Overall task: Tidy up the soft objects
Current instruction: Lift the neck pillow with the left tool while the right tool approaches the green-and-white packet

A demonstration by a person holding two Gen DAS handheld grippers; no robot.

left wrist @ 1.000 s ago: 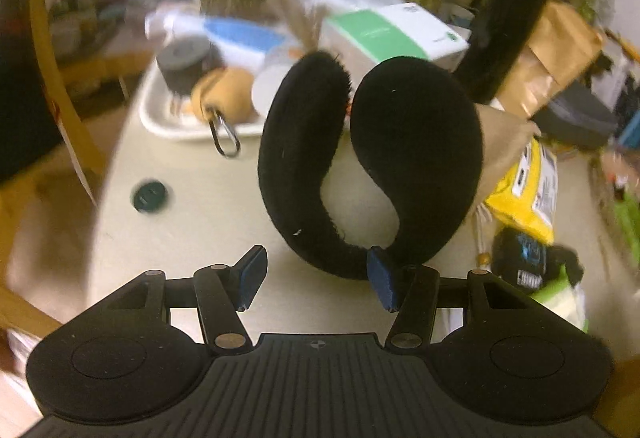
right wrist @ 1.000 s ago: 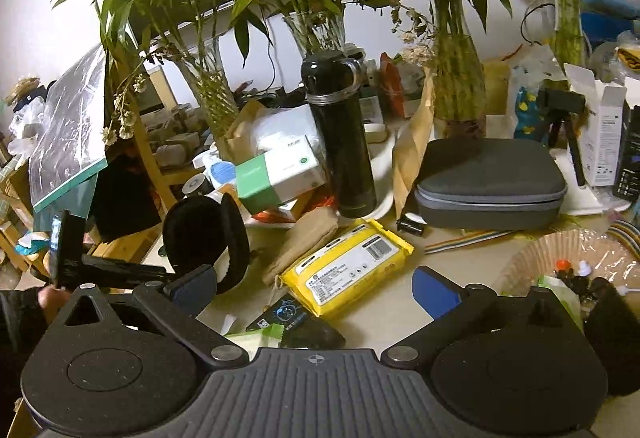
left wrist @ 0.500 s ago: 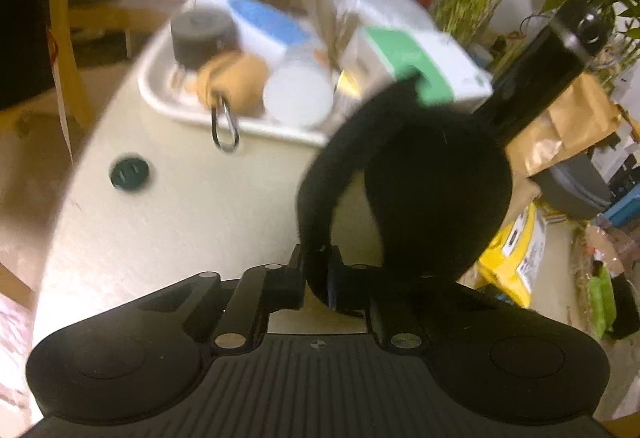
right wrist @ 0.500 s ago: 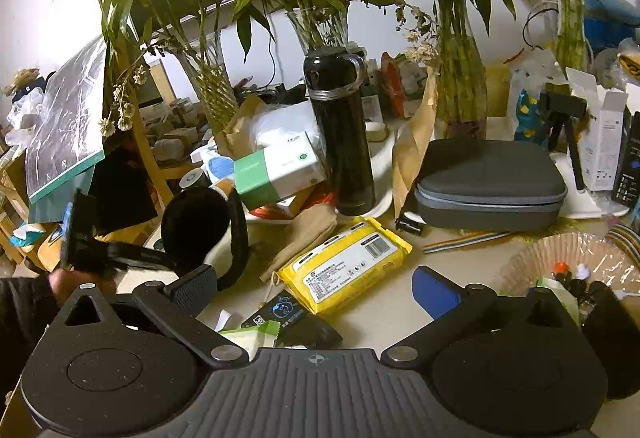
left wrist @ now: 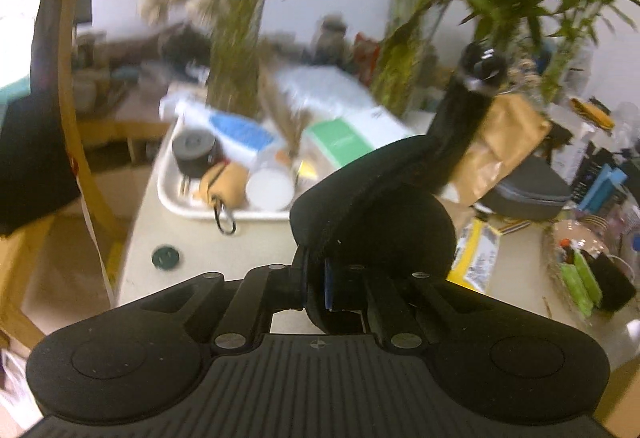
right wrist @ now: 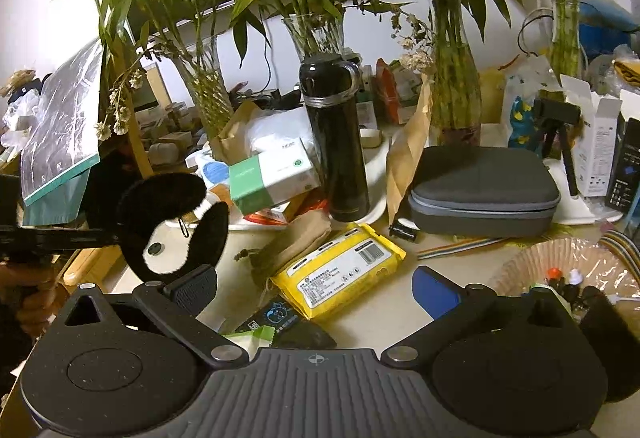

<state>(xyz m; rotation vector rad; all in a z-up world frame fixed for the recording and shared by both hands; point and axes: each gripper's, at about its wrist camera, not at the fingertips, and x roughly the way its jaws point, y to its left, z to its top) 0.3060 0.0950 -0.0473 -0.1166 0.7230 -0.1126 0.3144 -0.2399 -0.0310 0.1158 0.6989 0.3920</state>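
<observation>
Since a second ago the left gripper (left wrist: 320, 288) has clamped onto the black neck pillow (left wrist: 376, 222) and lifted it clear of the table (right wrist: 384, 314); it hangs at centre left of the right view (right wrist: 172, 226). Right gripper (right wrist: 316, 288) gapes wide, low centre, above the yellow wipes pack (right wrist: 340, 274)

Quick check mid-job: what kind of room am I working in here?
Probably a lived-in home, at a cluttered table: bamboo stems in glass vases, a black thermos, a yellow wet-wipes pack.
</observation>
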